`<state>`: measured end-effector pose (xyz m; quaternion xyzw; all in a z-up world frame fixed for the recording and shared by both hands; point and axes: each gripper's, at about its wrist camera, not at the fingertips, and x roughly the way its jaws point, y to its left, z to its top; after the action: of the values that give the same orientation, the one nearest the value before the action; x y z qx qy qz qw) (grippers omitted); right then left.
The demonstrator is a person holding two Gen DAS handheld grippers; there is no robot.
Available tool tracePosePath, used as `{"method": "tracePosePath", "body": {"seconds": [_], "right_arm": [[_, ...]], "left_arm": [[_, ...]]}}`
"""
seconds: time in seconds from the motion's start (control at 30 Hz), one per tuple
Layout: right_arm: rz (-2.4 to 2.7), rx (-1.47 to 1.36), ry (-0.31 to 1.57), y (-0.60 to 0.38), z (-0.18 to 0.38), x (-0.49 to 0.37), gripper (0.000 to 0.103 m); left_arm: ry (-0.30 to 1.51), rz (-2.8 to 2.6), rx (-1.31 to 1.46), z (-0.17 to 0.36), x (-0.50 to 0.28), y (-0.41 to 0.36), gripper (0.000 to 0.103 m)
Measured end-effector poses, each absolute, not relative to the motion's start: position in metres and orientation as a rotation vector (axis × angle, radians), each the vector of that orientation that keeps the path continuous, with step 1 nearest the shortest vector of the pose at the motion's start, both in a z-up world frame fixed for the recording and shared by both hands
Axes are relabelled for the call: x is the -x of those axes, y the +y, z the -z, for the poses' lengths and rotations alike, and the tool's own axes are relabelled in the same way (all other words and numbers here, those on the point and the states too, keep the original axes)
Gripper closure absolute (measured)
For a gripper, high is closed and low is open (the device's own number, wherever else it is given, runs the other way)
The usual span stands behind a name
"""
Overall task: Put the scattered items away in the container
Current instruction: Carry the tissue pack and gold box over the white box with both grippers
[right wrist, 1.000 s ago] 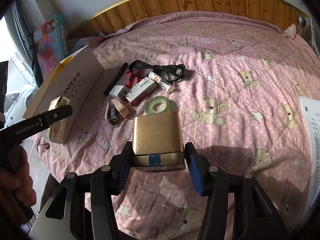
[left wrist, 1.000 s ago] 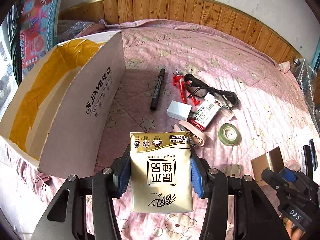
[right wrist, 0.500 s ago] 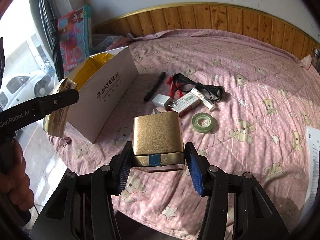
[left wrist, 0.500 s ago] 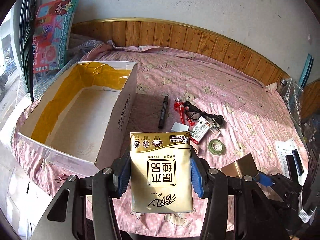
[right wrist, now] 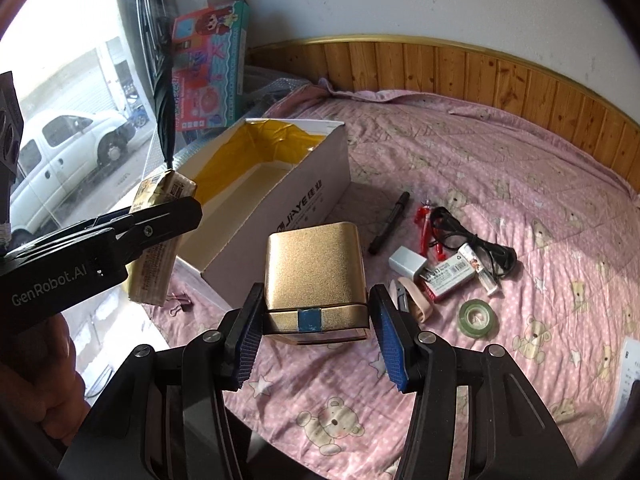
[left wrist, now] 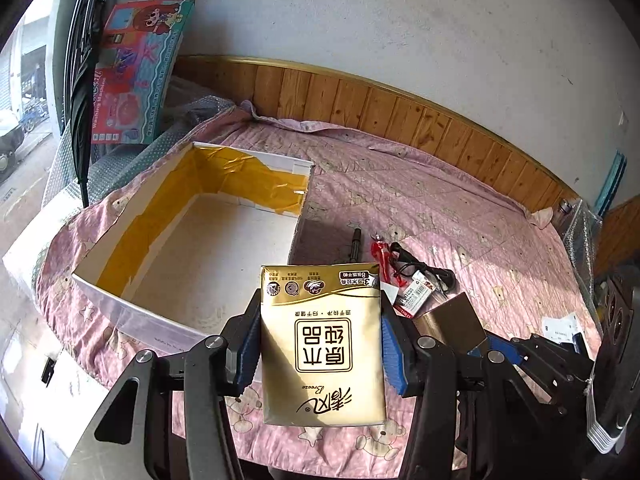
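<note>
From the left wrist, the left gripper (left wrist: 320, 344) has risen since a second ago, jaws clamped on the gold tissue pack (left wrist: 322, 344); the cardboard box (left wrist: 120, 304), earlier seen side-on at 9 o'clock, now shows its bare floor at 11 o'clock, so the drop looks close.

From the right wrist, the right gripper (right wrist: 316, 320) clamps one gold tin (right wrist: 316, 272), also lifted. At 2 o'clock on the bed (right wrist: 480, 168) lie one black marker (right wrist: 389, 222), one white charger (right wrist: 407, 261), one tape roll (right wrist: 477, 317) and one black cable (right wrist: 472, 238).

You have raised both loads: tissue pack (left wrist: 322, 344) now above the box (left wrist: 192, 240) edge, gold tin (right wrist: 316, 276) nearer it
</note>
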<state>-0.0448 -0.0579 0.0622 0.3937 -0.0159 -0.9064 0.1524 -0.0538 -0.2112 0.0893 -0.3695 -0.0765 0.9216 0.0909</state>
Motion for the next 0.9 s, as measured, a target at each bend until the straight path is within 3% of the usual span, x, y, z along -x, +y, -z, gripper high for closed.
{"method": "tracePosePath", "body": {"seconds": [0.57,0.9], "right_arm": [[2.477,-1.035,0.078,-0.125,-0.107,0.111,0.048],[2.356,-1.040,0.134,-0.155,-0.106,0.154,0.048]], "left_arm": [[-0.207,-2.865,1.121,-0.104,0.092,-0.267,0.051],[-0.219,-2.847,1.246,-0.091,0.123,-0.295,0.051]]}}
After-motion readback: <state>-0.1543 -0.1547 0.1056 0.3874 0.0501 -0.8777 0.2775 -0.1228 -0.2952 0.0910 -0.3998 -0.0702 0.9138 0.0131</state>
